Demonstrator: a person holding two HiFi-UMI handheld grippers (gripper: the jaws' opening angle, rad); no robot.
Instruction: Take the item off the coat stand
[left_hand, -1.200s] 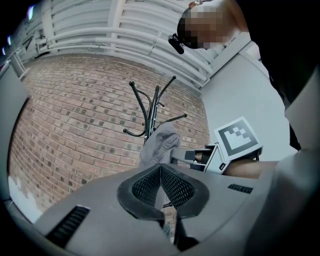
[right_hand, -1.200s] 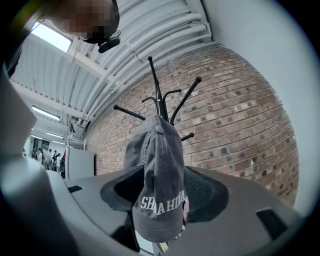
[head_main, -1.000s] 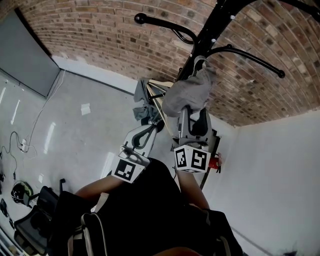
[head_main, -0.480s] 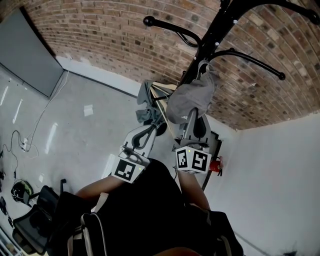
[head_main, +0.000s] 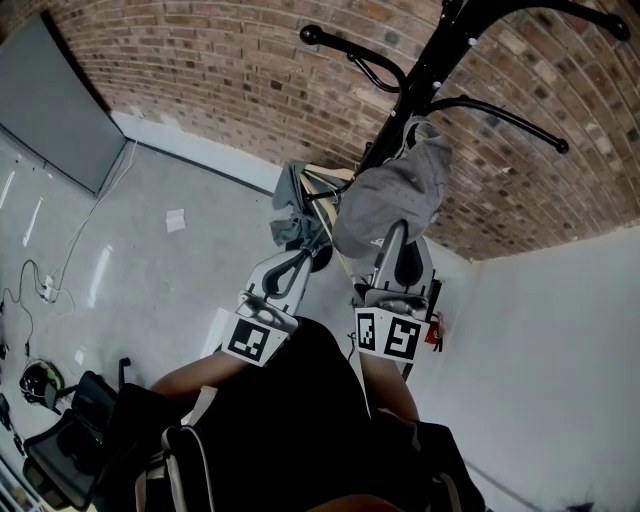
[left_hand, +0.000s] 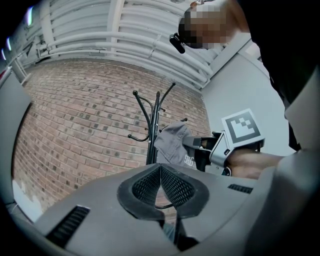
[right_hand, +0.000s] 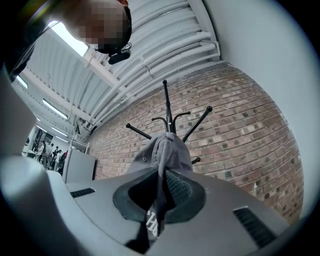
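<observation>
A grey cap (head_main: 395, 195) hangs on a hook of the black coat stand (head_main: 440, 50). My right gripper (head_main: 393, 238) is raised under it and shut on the cap's lower edge. In the right gripper view the grey fabric (right_hand: 165, 150) runs down between the closed pads, with the coat stand (right_hand: 167, 107) right behind it. My left gripper (head_main: 303, 258) hangs lower and to the left, shut with nothing in it. The left gripper view shows its tips (left_hand: 160, 172) meeting, and beyond them the cap (left_hand: 172, 142), the stand (left_hand: 152, 125) and the right gripper (left_hand: 200, 150).
A brick wall (head_main: 220, 70) stands behind the stand, a white wall (head_main: 560, 350) to the right. A grey cloth (head_main: 290, 205) lies over a wooden frame by the stand's foot. A grey panel (head_main: 50, 110) leans at the left. Chair (head_main: 60, 440) and cables (head_main: 45, 290) are on the floor.
The right gripper's jaws have closed on the cap's edge. The cap has swung out and up to the right a little. The left gripper has stayed put.
</observation>
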